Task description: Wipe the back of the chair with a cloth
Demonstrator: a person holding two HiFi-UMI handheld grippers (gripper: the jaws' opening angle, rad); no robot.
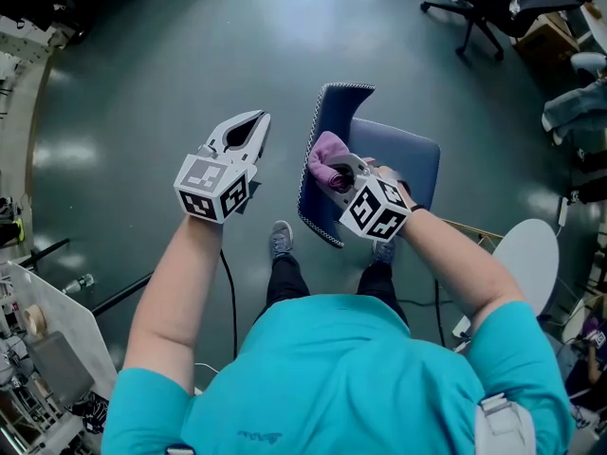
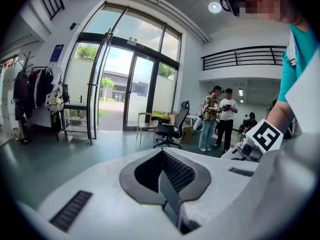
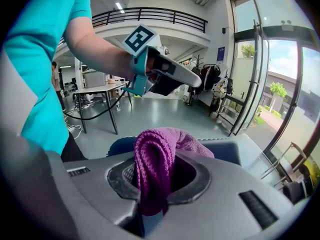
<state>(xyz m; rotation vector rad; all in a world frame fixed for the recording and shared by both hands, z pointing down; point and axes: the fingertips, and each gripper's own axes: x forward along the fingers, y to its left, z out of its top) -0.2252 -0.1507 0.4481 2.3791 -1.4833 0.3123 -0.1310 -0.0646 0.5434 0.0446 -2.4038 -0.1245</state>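
A blue chair stands in front of me, its backrest (image 1: 321,197) edged in white stitching and its seat (image 1: 408,159) to the right. A purple cloth (image 1: 327,162) is bunched against the backrest. My right gripper (image 1: 343,173) is shut on it; in the right gripper view the cloth (image 3: 157,156) bulges up out of the jaws of that gripper (image 3: 152,184), with the blue chair (image 3: 227,151) just beyond. My left gripper (image 1: 254,126) hovers left of the chair, shut and holding nothing, clear of it; this gripper (image 2: 163,156) faces the glass doors.
A black office chair (image 1: 488,3) stands far right at the back. A white round stool (image 1: 526,259) is close on my right, a cluttered bench (image 1: 43,358) on my left. A black cable (image 1: 230,297) runs over the floor. Two people (image 2: 220,116) stand across the hall.
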